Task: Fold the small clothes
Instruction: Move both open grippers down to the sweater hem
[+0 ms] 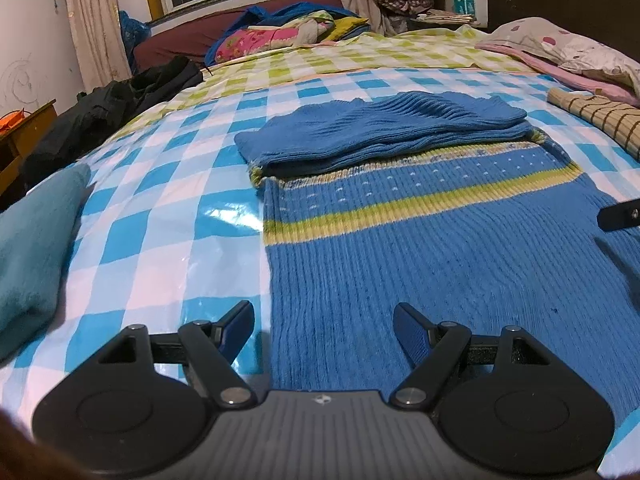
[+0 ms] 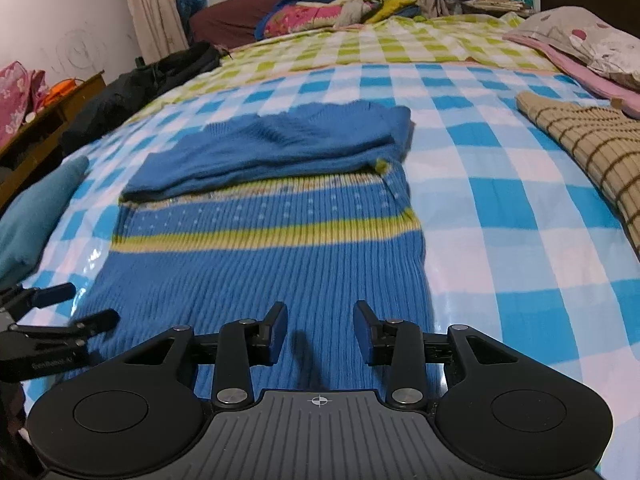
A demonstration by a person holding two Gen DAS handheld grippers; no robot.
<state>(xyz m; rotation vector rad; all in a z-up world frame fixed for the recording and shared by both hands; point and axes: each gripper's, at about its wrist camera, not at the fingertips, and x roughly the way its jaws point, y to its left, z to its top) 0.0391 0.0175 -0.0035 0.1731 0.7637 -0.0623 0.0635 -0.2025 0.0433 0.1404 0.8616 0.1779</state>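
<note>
Left wrist view: the left gripper (image 1: pixel 324 320) has its jaws spread wide with nothing between them, straddling the near left edge of the blue knit sweater (image 1: pixel 420 248), one finger over the checked plastic sheet (image 1: pixel 168 208) and the other over the wool. That stance looks chosen to close on the hem from the side. In the right wrist view the right gripper (image 2: pixel 320 326) has its jaws parted more narrowly, also empty, poised low over the sweater's near right part, its shadow falling on the knit just ahead. The two tools sit side by side at the near end, probably so both hem corners can be lifted together. The sweater lies flat on the sheet, its far portion already doubled back over the body, ending just past the yellow-green stripe (image 2: pixel 264 236), so the remaining fold is likely hem towards that layer. A teal folded cloth (image 1: pixel 32 248) waits to the left and a tan checked garment (image 2: pixel 592 148) to the right, both clear of the work
</note>
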